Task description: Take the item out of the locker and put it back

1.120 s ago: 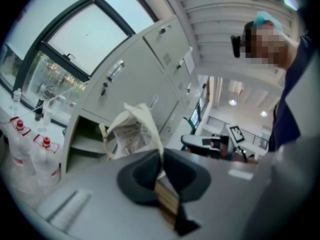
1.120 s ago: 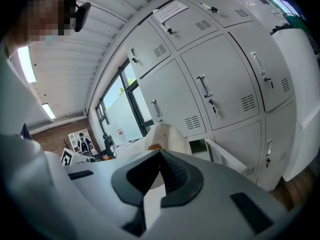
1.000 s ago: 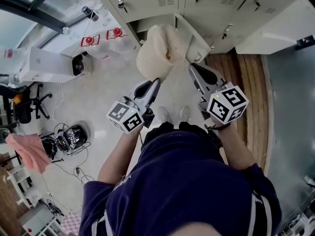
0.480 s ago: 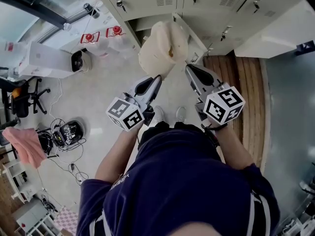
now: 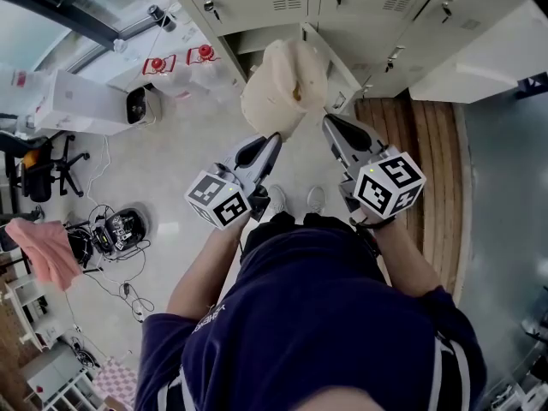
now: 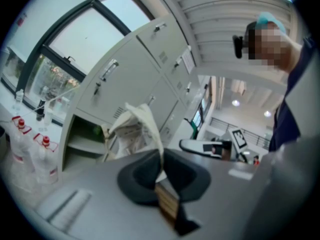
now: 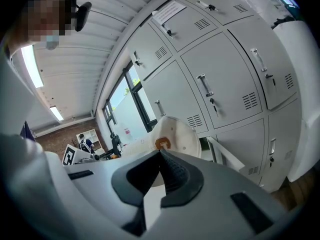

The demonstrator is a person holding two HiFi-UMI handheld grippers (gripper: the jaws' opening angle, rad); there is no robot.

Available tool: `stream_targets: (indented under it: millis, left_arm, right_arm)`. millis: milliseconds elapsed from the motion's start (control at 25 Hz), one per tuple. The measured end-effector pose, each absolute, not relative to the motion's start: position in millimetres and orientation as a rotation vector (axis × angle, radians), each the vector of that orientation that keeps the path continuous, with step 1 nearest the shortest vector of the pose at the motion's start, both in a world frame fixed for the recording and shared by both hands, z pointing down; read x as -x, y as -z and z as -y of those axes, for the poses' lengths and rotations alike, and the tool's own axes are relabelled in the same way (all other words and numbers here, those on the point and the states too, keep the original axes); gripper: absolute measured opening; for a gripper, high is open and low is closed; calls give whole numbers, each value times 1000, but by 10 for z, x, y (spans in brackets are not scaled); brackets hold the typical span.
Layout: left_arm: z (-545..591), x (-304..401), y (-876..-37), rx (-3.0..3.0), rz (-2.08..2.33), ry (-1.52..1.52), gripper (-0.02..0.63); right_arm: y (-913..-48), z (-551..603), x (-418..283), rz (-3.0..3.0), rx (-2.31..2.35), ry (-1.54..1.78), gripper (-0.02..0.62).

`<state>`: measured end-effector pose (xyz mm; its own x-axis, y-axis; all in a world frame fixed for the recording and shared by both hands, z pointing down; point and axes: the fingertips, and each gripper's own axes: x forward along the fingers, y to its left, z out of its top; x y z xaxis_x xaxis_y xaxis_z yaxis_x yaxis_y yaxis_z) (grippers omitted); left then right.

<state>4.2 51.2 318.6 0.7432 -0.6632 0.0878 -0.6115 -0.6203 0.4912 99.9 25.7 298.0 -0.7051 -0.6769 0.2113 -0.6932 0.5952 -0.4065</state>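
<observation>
Clearly the cream cloth item (image 5: 287,80) is held up ahead of both tools, between them and the open locker (image 5: 261,38): the left hand-held gripper (image 5: 274,138) pinches its lower fold, the right hand-held gripper (image 5: 325,119) seems closed on its opposite edge, and the opening lies just beyond, nearer the left one

Nothing legible anywhere — the paper notice (image 7: 170,12) on the upper locker door (image 7: 192,26) carries print too small to read, and the left marker cube (image 5: 219,200) and right marker cube (image 5: 390,183) show only black-and-white square patterns — no letters, no digits.
</observation>
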Motion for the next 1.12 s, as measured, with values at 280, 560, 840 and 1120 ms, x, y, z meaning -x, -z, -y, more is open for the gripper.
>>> stream_targets:
  millis: [280, 560, 840, 1120]
  left_arm:
    - [-530, -42, -3378, -2328, 990, 213, 17]
    - [-462, -5, -3593, -2192, 1048, 315, 17]
    - [-266, 112, -3776, -2091, 1083, 393, 18]
    - [73, 331, -3978, -2049, 1071, 410, 18]
  right_arm:
    - [-3080, -292, -1075, 2771, -1160, -754, 8]
    - [-3152, -289, -1146, 2774, -1088, -753, 8]
    - [-3222, -208, -1148, 2757, -1051, -747, 8]
    - [-3297, 5, -995, 2712, -1068, -751, 8]
